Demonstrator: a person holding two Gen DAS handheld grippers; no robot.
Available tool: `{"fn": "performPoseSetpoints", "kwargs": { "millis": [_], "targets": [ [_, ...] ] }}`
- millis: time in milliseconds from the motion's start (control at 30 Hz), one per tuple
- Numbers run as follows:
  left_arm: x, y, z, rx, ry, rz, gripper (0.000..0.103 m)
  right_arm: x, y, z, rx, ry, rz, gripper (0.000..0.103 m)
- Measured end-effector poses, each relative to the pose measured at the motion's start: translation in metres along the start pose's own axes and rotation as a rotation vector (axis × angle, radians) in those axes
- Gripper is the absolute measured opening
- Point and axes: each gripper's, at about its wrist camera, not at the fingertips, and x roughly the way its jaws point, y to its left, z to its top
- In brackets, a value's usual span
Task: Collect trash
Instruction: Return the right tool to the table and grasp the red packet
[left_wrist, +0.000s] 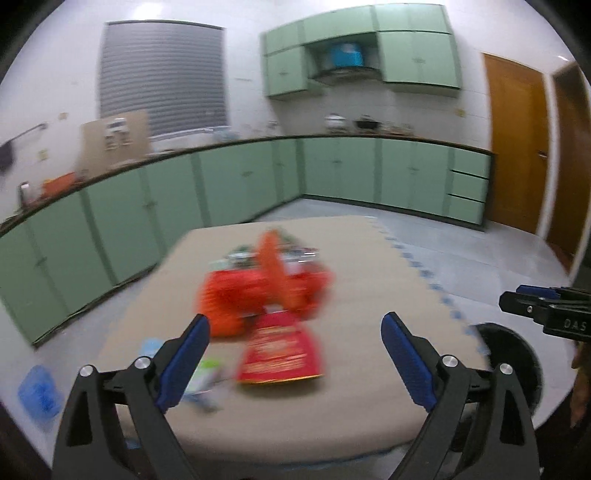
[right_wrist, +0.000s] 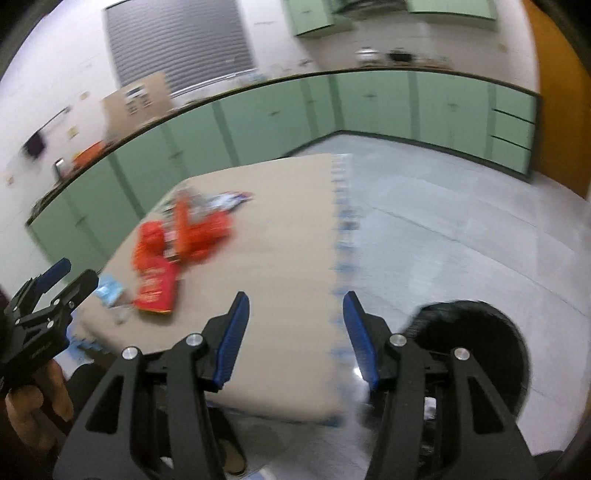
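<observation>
A tan table (left_wrist: 369, 266) (right_wrist: 288, 229) carries a blurred heap of trash. A red snack bag (left_wrist: 282, 350) (right_wrist: 157, 288) lies nearest me, with crumpled orange wrappers (left_wrist: 258, 291) (right_wrist: 192, 232) just behind it. Silvery wrappers (left_wrist: 295, 253) (right_wrist: 229, 199) lie farther back, and a pale blue-white wrapper (left_wrist: 149, 347) (right_wrist: 109, 291) lies at the near left. My left gripper (left_wrist: 295, 321) (right_wrist: 62, 280) hovers open in front of the red bag with nothing between its pads. My right gripper (right_wrist: 295, 297) (left_wrist: 532, 302) is open and empty over the table's near right edge.
A round black bin (left_wrist: 517, 354) (right_wrist: 472, 332) stands on the floor by the table's near right corner. Green cabinets (left_wrist: 229, 184) run along the walls behind, and a wooden door (left_wrist: 517, 140) is at the right. A blue item (left_wrist: 37, 391) lies on the floor at the left.
</observation>
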Motion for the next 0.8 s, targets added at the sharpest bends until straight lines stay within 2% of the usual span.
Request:
{"fn": "performPoseSetpoints", "kwargs": {
  "millis": [167, 333, 467, 600, 800],
  "targets": [
    [-0.012, 0.053, -0.017, -0.053, -0.004, 0.103, 0.092, 0.024, 0.065, 0.006, -0.078, 0.03, 0.098, 0.054],
    [-0.009, 0.085, -0.029, -0.1, 0.006, 0.132, 0.092, 0.054, 0.105, 0.004, -0.115, 0.065, 0.139, 0.054],
    [-0.002, 0.099, -0.04, -0.118, 0.017, 0.13, 0.091, 0.078, 0.125, 0.002, -0.116, 0.09, 0.153, 0.054],
    [0.013, 0.107, -0.047, -0.132, 0.04, 0.101, 0.083, 0.102, 0.137, 0.0, -0.12, 0.111, 0.151, 0.054],
    [0.026, 0.113, -0.052, -0.138, 0.053, 0.071, 0.083, 0.135, 0.137, -0.003, -0.093, 0.142, 0.14, 0.058]
  ]
}}
